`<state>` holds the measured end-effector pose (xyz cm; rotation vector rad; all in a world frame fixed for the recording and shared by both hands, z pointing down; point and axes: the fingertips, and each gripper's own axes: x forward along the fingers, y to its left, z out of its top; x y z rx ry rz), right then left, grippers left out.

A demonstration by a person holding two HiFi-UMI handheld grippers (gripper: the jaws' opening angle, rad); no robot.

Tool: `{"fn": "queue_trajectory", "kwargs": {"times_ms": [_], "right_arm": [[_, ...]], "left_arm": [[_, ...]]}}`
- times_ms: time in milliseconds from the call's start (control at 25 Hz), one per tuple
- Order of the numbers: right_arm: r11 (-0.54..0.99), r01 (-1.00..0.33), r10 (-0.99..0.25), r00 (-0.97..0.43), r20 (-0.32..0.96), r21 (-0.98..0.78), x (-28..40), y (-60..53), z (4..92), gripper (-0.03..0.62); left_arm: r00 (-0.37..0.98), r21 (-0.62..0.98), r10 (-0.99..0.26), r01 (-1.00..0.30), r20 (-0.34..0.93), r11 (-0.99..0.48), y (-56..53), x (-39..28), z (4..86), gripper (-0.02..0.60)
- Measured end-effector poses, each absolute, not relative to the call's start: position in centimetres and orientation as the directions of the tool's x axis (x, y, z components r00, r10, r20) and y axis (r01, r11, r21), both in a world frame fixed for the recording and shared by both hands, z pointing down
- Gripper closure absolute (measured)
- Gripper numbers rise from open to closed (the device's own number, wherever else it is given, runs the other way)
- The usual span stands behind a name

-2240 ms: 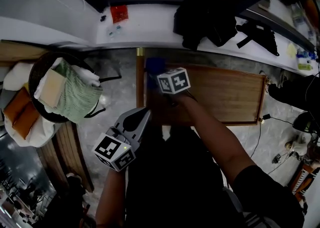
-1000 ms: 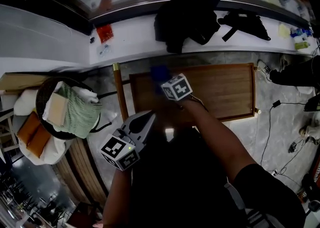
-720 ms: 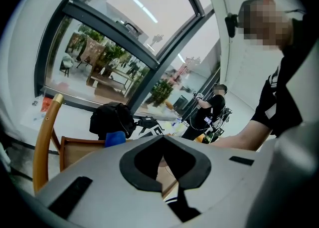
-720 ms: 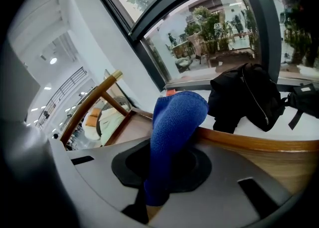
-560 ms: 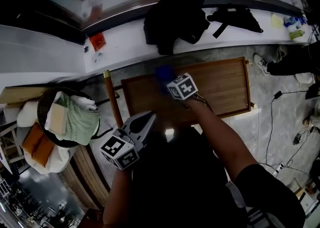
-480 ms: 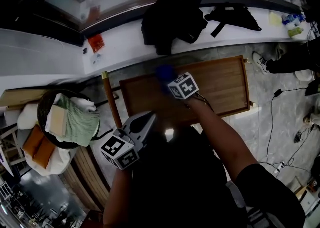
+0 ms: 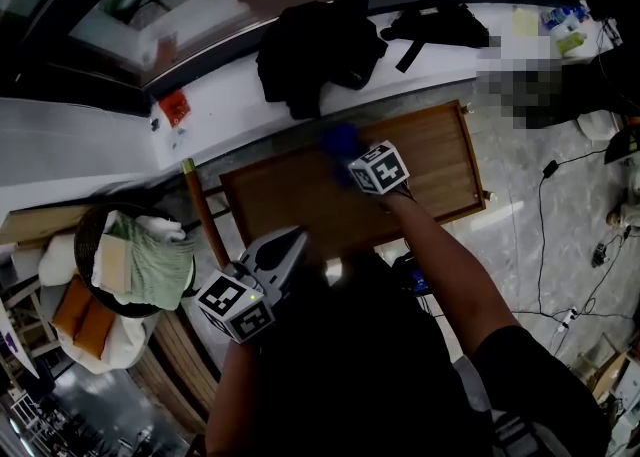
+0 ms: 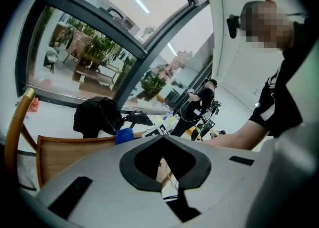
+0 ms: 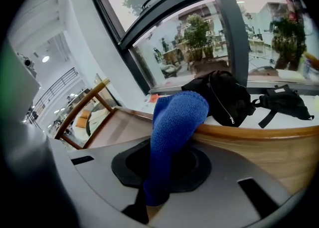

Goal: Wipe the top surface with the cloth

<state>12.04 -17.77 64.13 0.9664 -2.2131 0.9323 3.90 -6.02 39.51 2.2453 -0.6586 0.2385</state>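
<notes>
Right tongs [image 7: 352, 157] pinch the blue cloth [image 9: 174, 117], which bulges just ahead of them over the wooden bench [image 7: 290, 195]. Left tongs [image 7: 290, 237] are pressed together, empty, well behind the right pair.

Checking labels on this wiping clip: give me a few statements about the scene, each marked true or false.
The right gripper holds a blue cloth. True.
The left gripper also grips a cloth. False: it is shut on nothing.
The cloth is over the wooden table. True.
The basket stands on the table. False: it sits beside the table, to its left.
A black jacket lies on the white ledge. True.
</notes>
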Motion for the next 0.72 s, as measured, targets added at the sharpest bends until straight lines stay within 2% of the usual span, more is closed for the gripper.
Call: {"fn": "queue_trajectory", "kwargs": {"times_ms": [720], "right_arm": [[0.415, -0.869, -0.485, -0.462, 0.742, -0.270, 24.7, -19.6, 64.2, 0.530]], "left_arm": [[0.861, 0.630, -0.331, -0.509, 0.386, -0.587, -5.4, 6.0, 39.8, 0.571]]}}
